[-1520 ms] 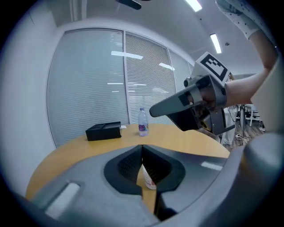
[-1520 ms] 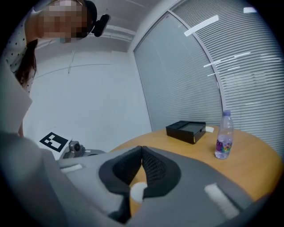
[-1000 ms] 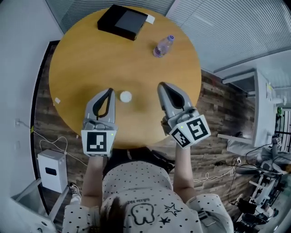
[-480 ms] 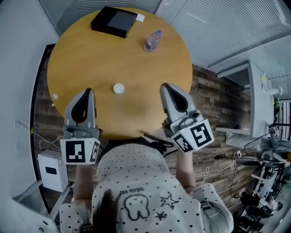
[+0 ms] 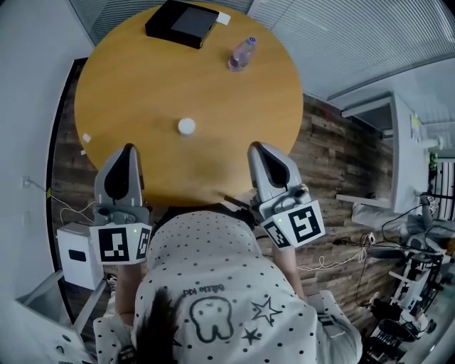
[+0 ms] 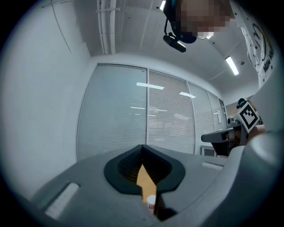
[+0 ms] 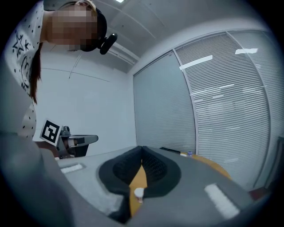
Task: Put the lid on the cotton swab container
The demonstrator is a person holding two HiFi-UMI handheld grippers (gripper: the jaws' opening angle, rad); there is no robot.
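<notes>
Both my claws have pulled back toward my body since a second ago. They were flanking the cotton swab container then; now the left claw [image 5: 126, 153] and right claw [image 5: 257, 151] hang at the near rim of the table [image 5: 234, 121], well apart from each other. Both are pinched fully together with nothing between the pads, as both gripper views confirm.

The cotton swab container [image 5: 186, 126] sits alone mid-table, beyond and between the claws, touched by neither. It shows as a small white round piece, also seen through the jaw gap in the left gripper view [image 6: 151, 202]. No loose lid lies anywhere on the wood, so I judge the lid is probably on and this is the retreat; the seating is too small to confirm.

Room: bare wood all round the container. A small white scrap [image 5: 86, 138] lies at the left rim; the bottle [image 5: 241, 54] and black box [image 5: 181, 21] are far off at the far edge, so nothing blocks a return
</notes>
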